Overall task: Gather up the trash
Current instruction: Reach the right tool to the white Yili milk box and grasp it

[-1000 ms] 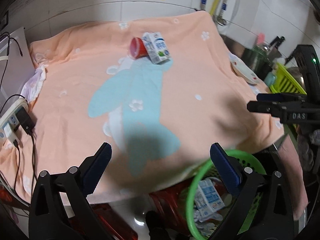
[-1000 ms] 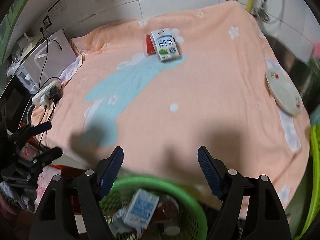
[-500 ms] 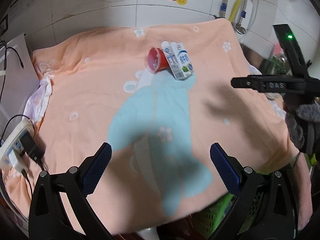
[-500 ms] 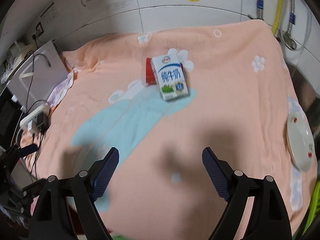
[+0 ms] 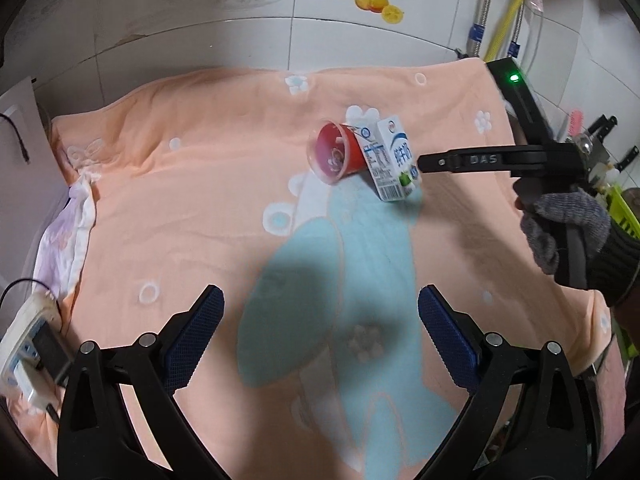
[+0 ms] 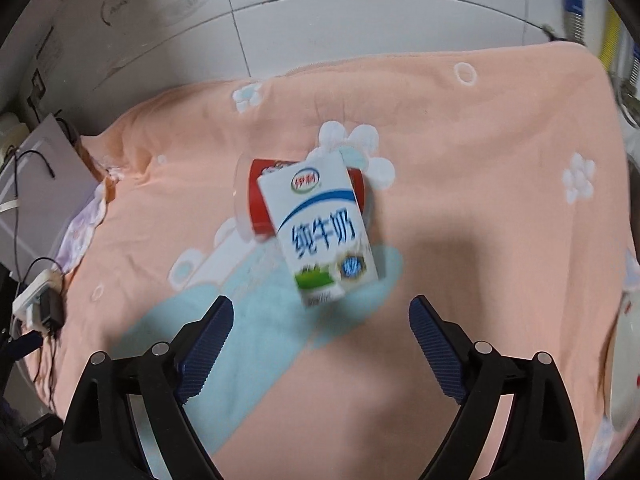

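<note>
A white and blue milk carton (image 5: 390,160) lies on the peach cloth (image 5: 200,184), leaning against a red plastic cup (image 5: 334,156) tipped on its side. In the right wrist view the carton (image 6: 320,232) sits just ahead of my open, empty right gripper (image 6: 322,336), with the cup (image 6: 260,196) behind it. In the left wrist view my right gripper (image 5: 424,162) reaches in from the right beside the carton. My left gripper (image 5: 320,328) is open and empty, well short of both.
A white power strip with plugs and cables (image 5: 28,340) lies at the cloth's left edge, also in the right wrist view (image 6: 38,300). A white plate (image 6: 626,364) sits at the right edge. A tiled wall (image 5: 320,20) stands behind, with pipes (image 5: 500,12) at the right.
Both grippers have moved forward over the cloth toward the carton and cup. The green basket with trash has dropped out of view. The right gripper now sits close to the carton.
</note>
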`<state>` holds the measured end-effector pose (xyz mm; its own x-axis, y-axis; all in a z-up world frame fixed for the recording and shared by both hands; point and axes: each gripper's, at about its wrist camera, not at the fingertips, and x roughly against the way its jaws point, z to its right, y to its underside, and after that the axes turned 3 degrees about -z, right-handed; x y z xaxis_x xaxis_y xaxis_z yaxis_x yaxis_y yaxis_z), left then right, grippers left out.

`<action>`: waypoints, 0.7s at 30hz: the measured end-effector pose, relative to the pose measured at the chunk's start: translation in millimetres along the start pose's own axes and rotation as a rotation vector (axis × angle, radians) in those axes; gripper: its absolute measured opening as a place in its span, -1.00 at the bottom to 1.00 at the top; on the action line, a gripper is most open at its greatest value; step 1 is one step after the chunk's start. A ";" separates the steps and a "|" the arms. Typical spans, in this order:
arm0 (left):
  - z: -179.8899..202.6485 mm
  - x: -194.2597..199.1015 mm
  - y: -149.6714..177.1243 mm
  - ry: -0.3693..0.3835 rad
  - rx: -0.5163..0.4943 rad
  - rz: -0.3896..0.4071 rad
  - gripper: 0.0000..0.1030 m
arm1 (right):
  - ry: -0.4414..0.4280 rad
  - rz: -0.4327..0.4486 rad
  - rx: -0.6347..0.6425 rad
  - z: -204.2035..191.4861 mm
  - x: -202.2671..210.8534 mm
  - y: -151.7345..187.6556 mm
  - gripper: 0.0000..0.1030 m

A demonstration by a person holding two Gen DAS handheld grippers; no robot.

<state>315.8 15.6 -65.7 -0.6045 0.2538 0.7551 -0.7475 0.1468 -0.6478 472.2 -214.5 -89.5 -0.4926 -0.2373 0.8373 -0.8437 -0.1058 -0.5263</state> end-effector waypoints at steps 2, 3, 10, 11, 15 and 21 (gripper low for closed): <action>-2.9 -6.4 -4.9 0.005 0.001 0.003 0.84 | 0.010 -0.006 0.006 2.6 -11.1 -6.8 0.69; -4.3 -8.9 -6.3 0.006 0.003 0.003 0.83 | 0.010 -0.008 0.008 3.7 -16.1 -10.1 0.69; -20.3 -27.5 -15.7 0.021 0.025 -0.012 0.75 | 0.020 -0.028 0.021 7.7 -51.8 -27.2 0.69; -22.5 -29.0 -16.8 0.022 0.026 -0.012 0.74 | 0.022 -0.031 0.024 7.8 -54.9 -28.8 0.69; -33.3 -35.5 -21.4 0.024 0.040 -0.014 0.69 | 0.025 -0.040 0.027 9.8 -66.8 -36.8 0.69; -44.2 -45.5 -28.9 0.038 0.064 -0.018 0.62 | 0.000 -0.047 0.010 10.2 -79.8 -47.2 0.69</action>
<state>377.0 42.1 -85.8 -0.5808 0.2881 0.7614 -0.7751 0.0902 -0.6254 553.5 -200.4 -132.9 -0.4526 -0.2317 0.8611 -0.8636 -0.1268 -0.4880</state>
